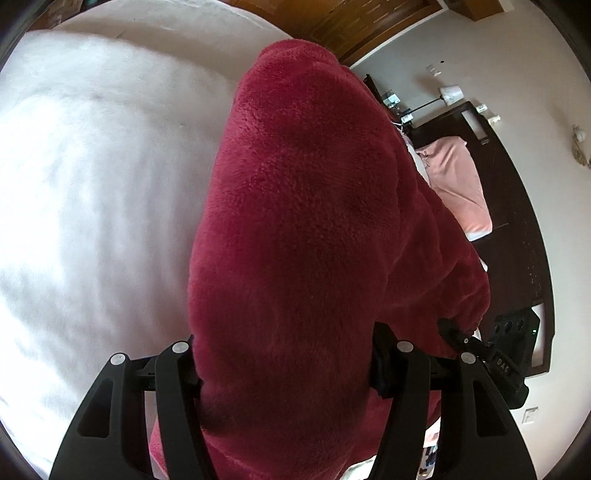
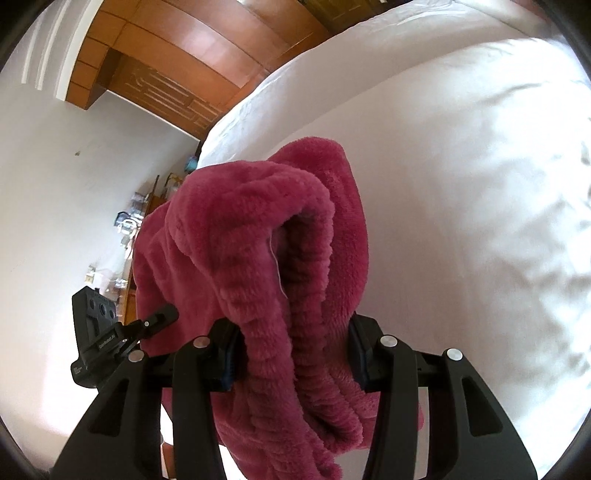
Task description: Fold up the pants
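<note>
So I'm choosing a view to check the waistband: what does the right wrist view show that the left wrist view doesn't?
Only the right wrist view shows the ribbed waistband between the right gripper jaws. Only the left wrist view shows a pink cloth on a dark table. Both show the red pants gripped over the white bed.

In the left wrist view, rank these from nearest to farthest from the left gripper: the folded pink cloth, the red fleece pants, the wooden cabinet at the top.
1. Red fleece pants: clamped in the left gripper.
2. Folded pink cloth: right side, on the dark furniture.
3. Wooden cabinet: top of view, beyond the white bed.
</note>
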Demonstrator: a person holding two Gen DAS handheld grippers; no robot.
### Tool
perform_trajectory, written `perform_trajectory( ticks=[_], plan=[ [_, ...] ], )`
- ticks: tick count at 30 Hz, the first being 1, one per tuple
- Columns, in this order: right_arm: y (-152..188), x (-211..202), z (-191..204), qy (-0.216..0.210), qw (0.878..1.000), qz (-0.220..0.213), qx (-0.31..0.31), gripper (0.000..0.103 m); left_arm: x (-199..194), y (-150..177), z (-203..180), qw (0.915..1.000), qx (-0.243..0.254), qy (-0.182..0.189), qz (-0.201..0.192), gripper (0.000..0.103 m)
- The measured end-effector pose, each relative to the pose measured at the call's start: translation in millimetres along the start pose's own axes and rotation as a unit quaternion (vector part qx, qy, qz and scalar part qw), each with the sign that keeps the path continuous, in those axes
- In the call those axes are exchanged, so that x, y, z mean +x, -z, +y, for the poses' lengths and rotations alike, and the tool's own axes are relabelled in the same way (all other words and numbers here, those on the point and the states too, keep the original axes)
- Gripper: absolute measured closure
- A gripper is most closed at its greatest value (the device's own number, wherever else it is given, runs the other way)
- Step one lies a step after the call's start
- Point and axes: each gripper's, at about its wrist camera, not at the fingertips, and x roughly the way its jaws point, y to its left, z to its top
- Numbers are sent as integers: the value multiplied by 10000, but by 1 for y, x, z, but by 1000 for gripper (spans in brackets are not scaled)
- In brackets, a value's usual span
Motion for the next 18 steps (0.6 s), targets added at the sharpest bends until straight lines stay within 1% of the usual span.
perform_trajectory(
  ticks=[2, 5, 7, 9, 10, 11, 12, 14, 16, 18],
  plan=[
    [-6, 13, -4, 103, 9999, 35, 34, 56, 16, -13, 6, 10000, -33, -23, 80, 42],
    [-9, 33, -10, 259, 9995, 137, 131, 56, 33, -22, 16, 9997, -48, -102, 202, 42],
    [-18, 52, -5, 364, 9990, 192, 201, 56, 44, -26, 22, 9994, -40, -189, 295, 41],
    [-17, 63, -14, 491, 9982, 229, 275, 56, 54, -29, 29, 9991, -29, -266, 344, 36],
    [-19, 69, -9, 539, 9978, 223, 308, 55, 57, -29, 31, 9991, 1, -272, 337, 32],
    [-17, 73, -13, 610, 9973, 226, 339, 55, 60, -30, 29, 9991, 54, -281, 325, 28],
    [-18, 76, -14, 649, 9970, 235, 354, 55, 65, -30, 26, 9987, 113, -384, 319, 26],
    [-16, 81, -16, 767, 9961, 259, 358, 54, 70, -29, 24, 9983, 212, -433, 331, 21],
    [-20, 84, -11, 858, 9954, 269, 329, 52, 73, -28, 20, 9980, 255, -475, 340, 18],
    [-25, 85, -3, 943, 9948, 286, 259, 50, 74, -30, 18, 9976, 289, -528, 346, 18]
  ],
)
